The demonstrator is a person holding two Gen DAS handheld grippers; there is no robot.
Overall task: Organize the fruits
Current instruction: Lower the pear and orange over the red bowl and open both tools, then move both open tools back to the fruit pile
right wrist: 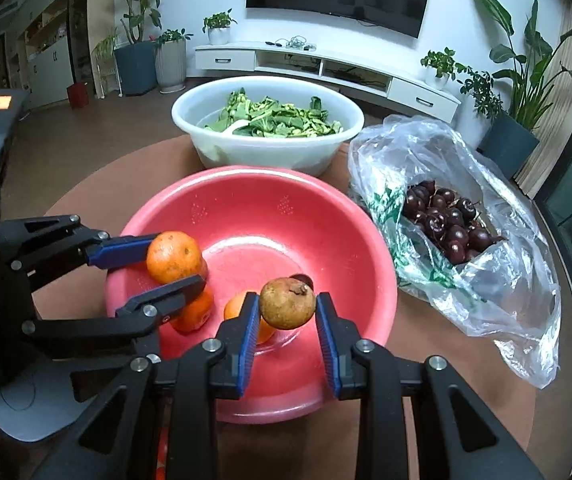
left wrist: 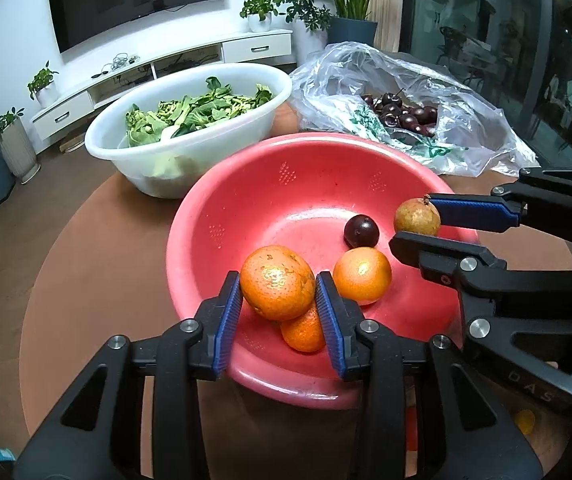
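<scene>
Red basin (left wrist: pixel 214 216) w/ orange mandarins (left wrist: pixel 277 282), brown-yellow fruit (right wrist: pixel 287 303), dark cherries (right wrist: pixel 445 224), white tub (right wrist: pixel 214 120).

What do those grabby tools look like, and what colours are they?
Both the left tool and the right tool are black, built from angular linked bars with triangular cut-outs and round silver bolts. Each finger ends in a blue ribbed pad. Pale letters, seemingly "DAS", mark the right tool's body. No cables or sleeves show.

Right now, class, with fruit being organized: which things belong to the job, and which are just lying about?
Part of the job:
- left hand-held gripper gripping an orange
- right hand-held gripper gripping a brownish fruit
- red bowl
- bagged cherries

Lying about:
- white basin of greens
- houseplants
</scene>
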